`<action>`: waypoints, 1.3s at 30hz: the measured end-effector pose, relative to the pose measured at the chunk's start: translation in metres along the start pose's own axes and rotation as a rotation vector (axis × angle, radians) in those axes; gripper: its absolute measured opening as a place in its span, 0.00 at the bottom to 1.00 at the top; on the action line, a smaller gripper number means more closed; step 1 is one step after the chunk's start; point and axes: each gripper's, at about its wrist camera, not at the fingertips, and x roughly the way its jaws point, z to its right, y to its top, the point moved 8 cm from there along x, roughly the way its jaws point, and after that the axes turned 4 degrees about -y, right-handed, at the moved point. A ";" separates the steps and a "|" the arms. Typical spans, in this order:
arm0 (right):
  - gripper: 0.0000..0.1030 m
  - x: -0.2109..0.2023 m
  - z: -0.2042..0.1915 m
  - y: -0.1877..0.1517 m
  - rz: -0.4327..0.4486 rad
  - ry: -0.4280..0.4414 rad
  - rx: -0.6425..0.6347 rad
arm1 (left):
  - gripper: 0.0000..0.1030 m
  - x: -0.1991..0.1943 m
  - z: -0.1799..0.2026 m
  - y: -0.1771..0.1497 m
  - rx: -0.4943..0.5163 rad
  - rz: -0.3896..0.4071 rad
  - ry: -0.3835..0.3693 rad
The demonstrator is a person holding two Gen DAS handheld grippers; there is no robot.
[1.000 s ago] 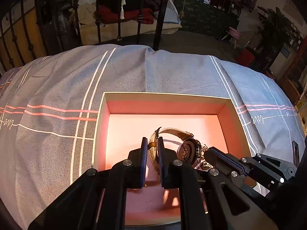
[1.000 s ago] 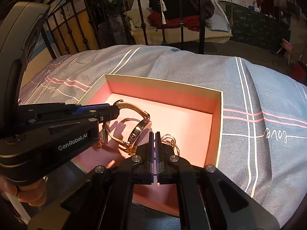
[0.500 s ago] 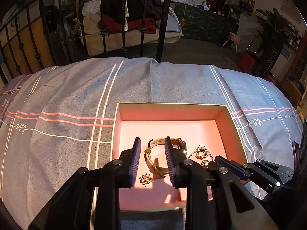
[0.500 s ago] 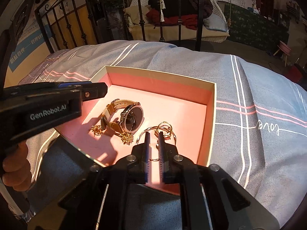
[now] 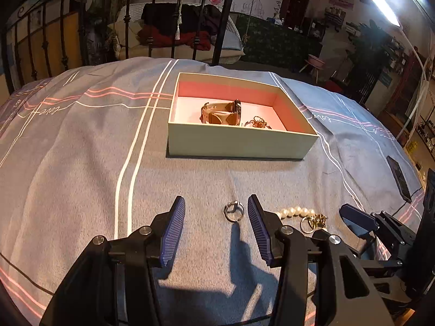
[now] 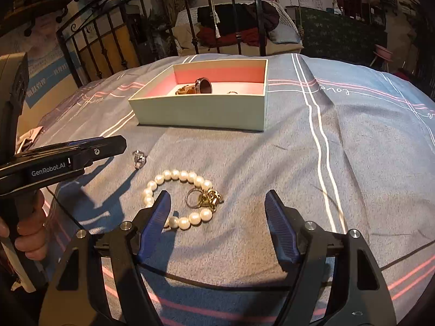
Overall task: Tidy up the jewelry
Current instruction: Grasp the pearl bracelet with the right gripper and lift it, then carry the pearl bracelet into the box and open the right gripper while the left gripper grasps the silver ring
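While a watch (image 5: 221,112) with a tan strap and a small heap of gold rings (image 5: 257,122) lie on the pink floor of the open box (image 5: 239,142), the other pieces are on the bedcover (image 5: 81,163) nearer the cameras: a silver ring (image 5: 234,211), a pearl bracelet (image 6: 176,198) and a gold ring cluster (image 6: 204,198) resting inside the bracelet's loop. In the left wrist view the silver ring lies between the blue pads of the left gripper (image 5: 216,228), closer to the right-hand pad, and neither pad touches it; the jaws are opening and grasp nothing. In the right wrist view the right gripper (image 6: 217,225) is also opening, its jaws spread wide and empty; the bracelet lies partly between them, its near beads just beside the left-hand pad, though contact cannot be told. The box stands further up the bedcover, well apart from both grippers, beside white and pink stripes in the grey fabric. At the left edge of the right wrist view a hand (image 6: 27,233) grips the left tool's handle. A dark phone (image 5: 398,178) lies on the bedcover to the right, and an iron bed rail (image 6: 163,27) rises behind the box.
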 end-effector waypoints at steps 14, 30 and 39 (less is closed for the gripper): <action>0.52 0.006 -0.004 -0.009 -0.037 0.020 0.088 | 0.46 0.012 -0.001 -0.024 0.040 -0.016 0.042; 0.10 -0.016 -0.010 -0.011 0.023 0.014 -0.019 | 0.20 0.012 0.006 -0.024 0.113 -0.012 0.078; 0.10 -0.042 -0.015 0.024 0.139 0.015 -0.076 | 0.20 0.007 0.002 -0.018 0.099 -0.005 0.091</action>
